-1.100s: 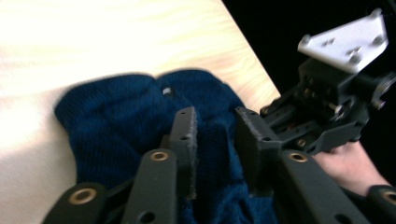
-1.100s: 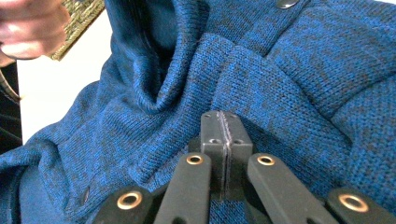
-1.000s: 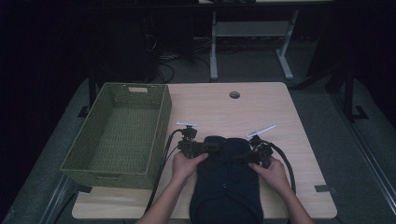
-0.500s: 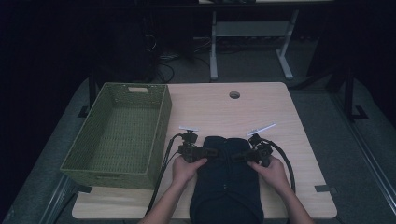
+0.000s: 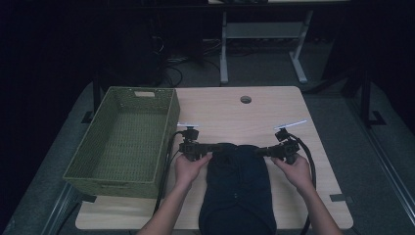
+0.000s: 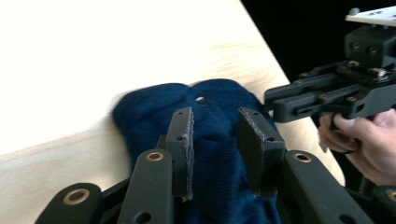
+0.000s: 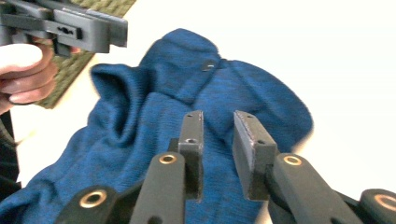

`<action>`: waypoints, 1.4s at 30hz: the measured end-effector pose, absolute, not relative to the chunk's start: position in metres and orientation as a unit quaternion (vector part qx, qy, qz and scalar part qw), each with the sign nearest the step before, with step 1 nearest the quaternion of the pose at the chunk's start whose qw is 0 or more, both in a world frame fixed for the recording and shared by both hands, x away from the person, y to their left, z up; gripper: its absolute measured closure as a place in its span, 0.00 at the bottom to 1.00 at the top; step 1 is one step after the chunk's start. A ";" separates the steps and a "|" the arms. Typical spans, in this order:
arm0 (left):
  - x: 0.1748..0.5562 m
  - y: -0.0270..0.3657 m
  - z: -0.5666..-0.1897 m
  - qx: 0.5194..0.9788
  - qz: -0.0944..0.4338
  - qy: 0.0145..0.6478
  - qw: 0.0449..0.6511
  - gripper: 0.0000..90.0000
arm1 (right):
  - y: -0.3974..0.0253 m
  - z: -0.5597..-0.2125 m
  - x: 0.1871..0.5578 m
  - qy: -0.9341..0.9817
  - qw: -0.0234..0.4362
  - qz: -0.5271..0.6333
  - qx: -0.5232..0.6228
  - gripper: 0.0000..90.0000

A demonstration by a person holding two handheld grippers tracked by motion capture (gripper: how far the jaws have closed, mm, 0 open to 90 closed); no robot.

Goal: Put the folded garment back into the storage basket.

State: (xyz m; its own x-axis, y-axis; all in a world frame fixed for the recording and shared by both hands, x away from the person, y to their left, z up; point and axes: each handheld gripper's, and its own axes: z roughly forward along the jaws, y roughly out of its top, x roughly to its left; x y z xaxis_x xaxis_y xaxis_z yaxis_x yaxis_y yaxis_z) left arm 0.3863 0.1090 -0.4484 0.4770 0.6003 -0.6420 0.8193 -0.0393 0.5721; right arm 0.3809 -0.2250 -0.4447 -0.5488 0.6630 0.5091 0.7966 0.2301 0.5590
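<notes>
sweater (image 5: 238,188): lower end cut off by bottom edge | forearms: cut off at bottom edge, high view

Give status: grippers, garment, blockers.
Left gripper open, jaws over the blue knit garment. Right gripper open, over its other side. Garment lies bunched on the table, ungripped. Green basket at left, apart; nothing in the way.

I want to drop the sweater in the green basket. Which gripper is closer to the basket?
Left. The left gripper sits just beside the green basket's right wall, at the blue sweater's near side; the right gripper is across the sweater, farther away.
</notes>
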 end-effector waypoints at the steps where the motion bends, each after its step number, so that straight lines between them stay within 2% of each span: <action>1: 0.388 0.110 -0.453 0.712 -0.116 0.503 0.475 0.72 | -0.229 -0.445 0.384 -0.778 0.080 -0.405 -0.473 0.78; 13: 0.395 0.115 -0.466 0.714 -0.109 0.522 0.455 0.71 | -0.243 -0.456 0.391 -0.766 0.085 -0.399 -0.497 0.74; 22: 0.397 0.113 -0.475 0.720 -0.116 0.530 0.433 0.65 | -0.240 -0.463 0.396 -0.768 0.100 -0.387 -0.501 0.71; 34: 0.398 0.110 -0.477 0.715 -0.124 0.531 0.438 0.66 | -0.241 -0.468 0.396 -0.762 0.117 -0.385 -0.507 0.66; 38: 0.398 0.109 -0.477 0.716 -0.122 0.531 0.436 0.66 | -0.240 -0.468 0.396 -0.764 0.119 -0.381 -0.507 0.66; 42: 0.398 0.110 -0.478 0.716 -0.124 0.531 0.437 0.69 | -0.238 -0.469 0.397 -0.766 0.120 -0.375 -0.509 0.73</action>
